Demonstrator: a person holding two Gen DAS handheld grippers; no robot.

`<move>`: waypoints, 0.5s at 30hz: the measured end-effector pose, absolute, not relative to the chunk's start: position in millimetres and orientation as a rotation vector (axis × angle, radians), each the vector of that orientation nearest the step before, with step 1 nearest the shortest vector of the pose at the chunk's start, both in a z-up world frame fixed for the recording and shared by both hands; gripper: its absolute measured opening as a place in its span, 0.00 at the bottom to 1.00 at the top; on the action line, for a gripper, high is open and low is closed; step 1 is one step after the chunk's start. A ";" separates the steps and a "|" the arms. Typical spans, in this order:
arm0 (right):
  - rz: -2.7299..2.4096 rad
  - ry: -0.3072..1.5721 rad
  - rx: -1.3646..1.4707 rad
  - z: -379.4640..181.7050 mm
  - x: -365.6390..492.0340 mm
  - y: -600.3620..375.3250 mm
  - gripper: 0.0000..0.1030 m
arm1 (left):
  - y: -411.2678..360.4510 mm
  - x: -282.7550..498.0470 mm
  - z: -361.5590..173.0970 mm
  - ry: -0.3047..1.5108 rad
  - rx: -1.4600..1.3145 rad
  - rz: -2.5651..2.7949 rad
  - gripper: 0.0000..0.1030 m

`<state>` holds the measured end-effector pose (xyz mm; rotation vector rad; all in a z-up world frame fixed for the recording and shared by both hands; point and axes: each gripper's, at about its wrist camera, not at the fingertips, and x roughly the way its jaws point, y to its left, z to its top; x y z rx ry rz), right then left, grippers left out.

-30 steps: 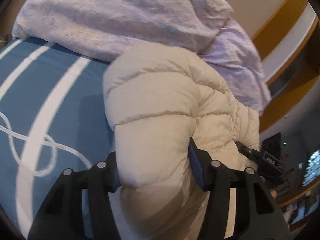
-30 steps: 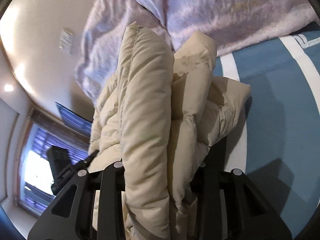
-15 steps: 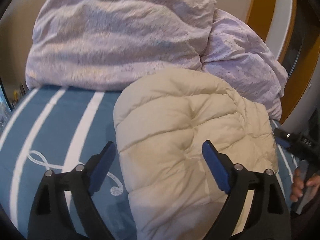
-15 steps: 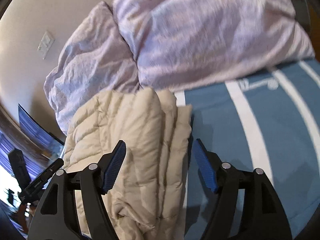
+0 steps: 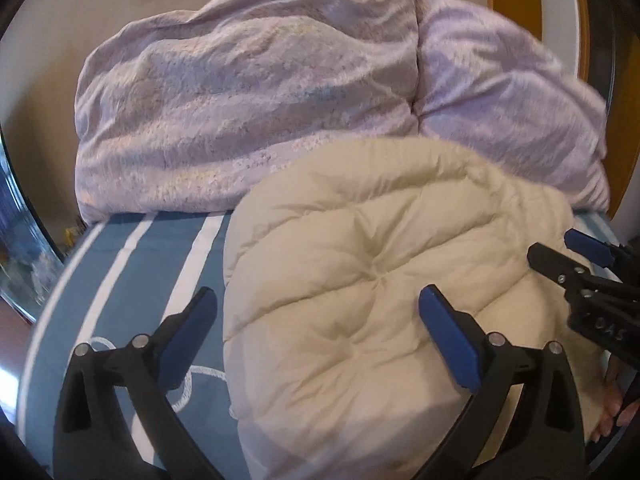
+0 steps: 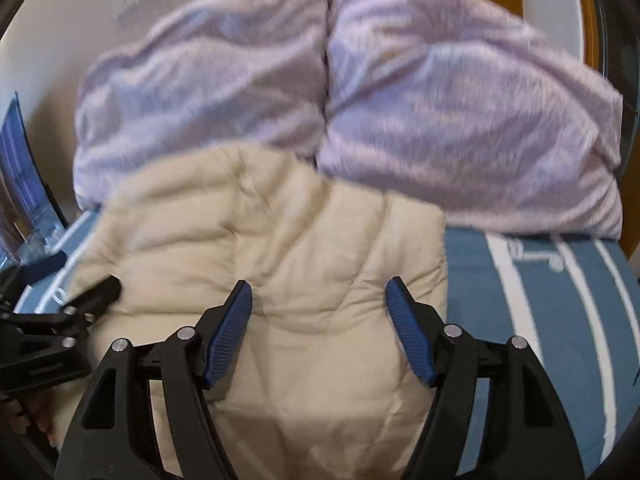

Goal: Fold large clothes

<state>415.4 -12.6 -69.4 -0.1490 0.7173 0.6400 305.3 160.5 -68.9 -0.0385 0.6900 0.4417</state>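
Left gripper (image 5: pixel 316 332) spread wide, holding nothing; right gripper (image 6: pixel 320 320) likewise released. Cream quilted puffer jacket (image 5: pixel 372 280), folded into a bundle, lies on the blue white-striped bedsheet (image 5: pixel 132 276) beneath both, against lilac pillows (image 5: pixel 248 112). Right gripper body reads "UAS".

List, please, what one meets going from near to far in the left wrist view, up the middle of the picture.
Left gripper, open → cream puffer jacket lying on the blue striped bedcover → lilac duvet → beige wall.
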 end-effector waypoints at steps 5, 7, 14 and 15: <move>0.637 0.762 -0.124 -89.9 426.9 -22.8 0.69 | 166.6 312.1 -86.5 0.685 -0.085 0.420 0.98; 0.636 0.780 -0.111 -95.7 431.2 -23.6 0.69 | 170.6 315.7 -92.1 0.693 -0.118 0.412 0.98; 0.610 0.799 -0.104 -106.9 436.7 -19.6 0.70 | 169.9 327.0 -106.2 0.694 -0.077 0.417 0.98; 0.608 0.798 -0.104 -107.4 437.2 -19.2 0.71 | 170.7 328.4 -108.0 0.693 -0.077 0.416 0.98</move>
